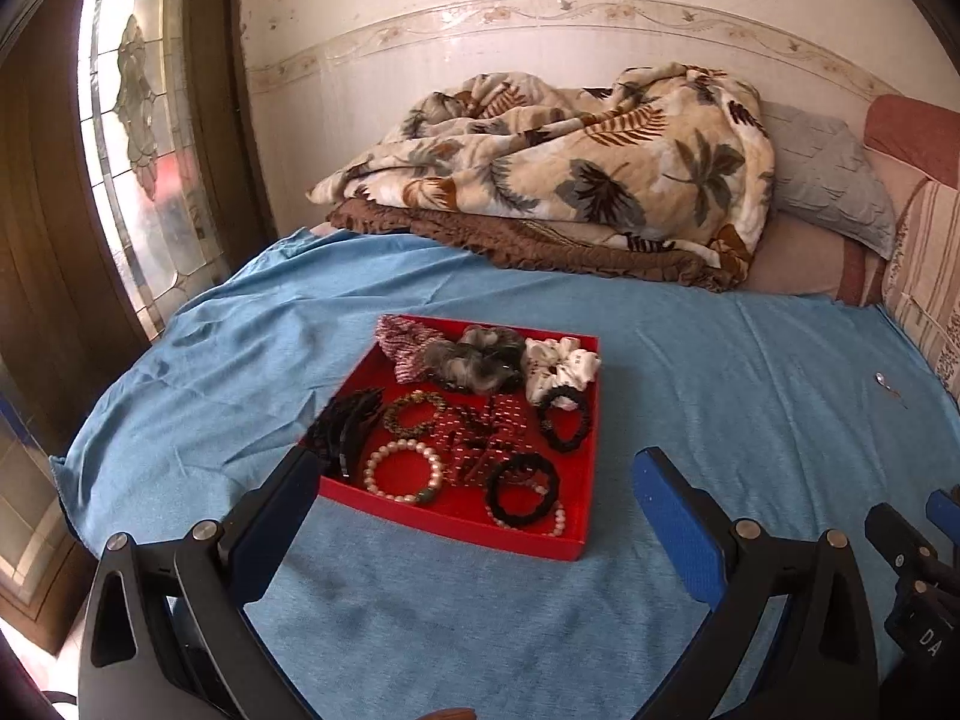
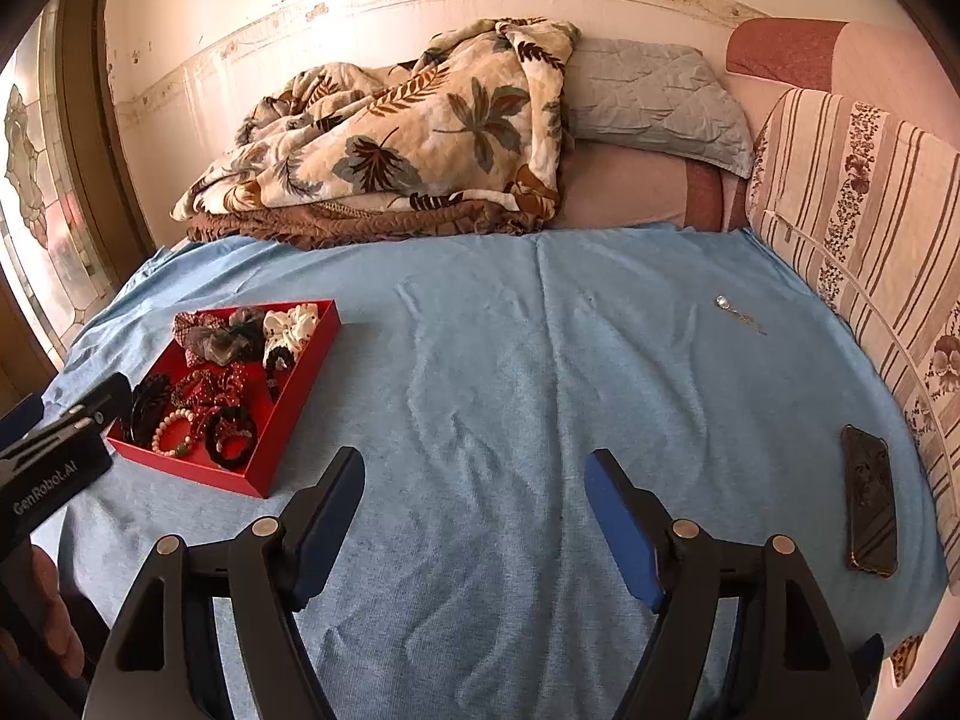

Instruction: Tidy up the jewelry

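A red tray (image 1: 456, 525) lies on the blue bedspread (image 1: 720, 360), holding scrunchies, a pearl bracelet (image 1: 403, 471), a brown bead bracelet (image 1: 415, 414), black hair ties and a black claw clip (image 1: 345, 429). It also shows at the left in the right wrist view (image 2: 264, 468). A small silver necklace (image 2: 739, 313) lies alone on the spread far right, also in the left wrist view (image 1: 887, 385). My left gripper (image 1: 477, 480) is open, empty, just in front of the tray. My right gripper (image 2: 474, 468) is open, empty, over bare spread.
A dark phone (image 2: 870, 507) lies near the right edge of the spread. A leaf-print blanket (image 2: 396, 138) and grey pillow (image 2: 654, 99) are piled at the back. A striped cushion (image 2: 864, 228) lines the right side. A glass door (image 1: 138, 138) stands left.
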### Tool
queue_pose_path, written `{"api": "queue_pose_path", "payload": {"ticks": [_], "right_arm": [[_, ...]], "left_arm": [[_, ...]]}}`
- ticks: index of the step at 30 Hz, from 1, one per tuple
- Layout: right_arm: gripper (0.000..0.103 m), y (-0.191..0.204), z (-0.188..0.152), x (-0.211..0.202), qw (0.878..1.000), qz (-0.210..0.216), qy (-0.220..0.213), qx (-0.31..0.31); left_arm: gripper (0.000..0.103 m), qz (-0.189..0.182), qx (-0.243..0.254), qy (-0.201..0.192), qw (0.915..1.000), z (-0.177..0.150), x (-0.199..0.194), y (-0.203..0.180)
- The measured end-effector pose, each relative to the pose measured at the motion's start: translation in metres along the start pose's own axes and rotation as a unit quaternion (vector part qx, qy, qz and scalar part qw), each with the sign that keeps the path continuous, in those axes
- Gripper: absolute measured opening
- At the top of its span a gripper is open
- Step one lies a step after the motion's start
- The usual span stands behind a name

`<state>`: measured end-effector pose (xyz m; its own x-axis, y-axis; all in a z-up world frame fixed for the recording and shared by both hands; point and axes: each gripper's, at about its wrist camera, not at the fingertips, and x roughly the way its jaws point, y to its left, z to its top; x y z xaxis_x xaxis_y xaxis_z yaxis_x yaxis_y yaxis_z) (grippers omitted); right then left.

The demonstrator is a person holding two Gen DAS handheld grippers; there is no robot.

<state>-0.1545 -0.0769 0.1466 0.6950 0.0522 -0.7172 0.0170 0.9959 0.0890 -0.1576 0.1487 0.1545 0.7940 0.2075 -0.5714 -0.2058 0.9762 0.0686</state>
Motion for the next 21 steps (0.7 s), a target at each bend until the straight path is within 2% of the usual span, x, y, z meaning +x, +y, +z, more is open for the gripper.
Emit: {"api": "queue_pose_path", "payload": {"ticks": [5,10,15,18,21], "right_arm": [[0.08,0.017,0.004,0.01,1.0,0.019,0.009,-0.009],[0.083,0.045,0.002,0.018,0.998,0.046,0.015,-0.034],[0.084,0.065,0.003,0.008,0.996,0.047,-0.006,-0.072],[0.087,0.063,0.004,0.003,0.997,0.037,-0.02,-0.071],[0.087,0.058,0.004,0.005,0.997,0.035,-0.014,-0.061]], "left_arm": [[0.103,0.036,-0.022,-0.013,0.999,0.004,-0.008,0.029],[0.103,0.075,-0.03,-0.001,0.9967,-0.002,-0.007,0.054],[0.103,0.074,-0.039,0.018,0.9964,-0.005,0.0,0.06],[0.103,0.066,-0.03,0.015,0.9973,-0.007,-0.003,0.054],[0.103,0.06,-0.021,0.014,0.9979,-0.008,-0.004,0.048]]}}
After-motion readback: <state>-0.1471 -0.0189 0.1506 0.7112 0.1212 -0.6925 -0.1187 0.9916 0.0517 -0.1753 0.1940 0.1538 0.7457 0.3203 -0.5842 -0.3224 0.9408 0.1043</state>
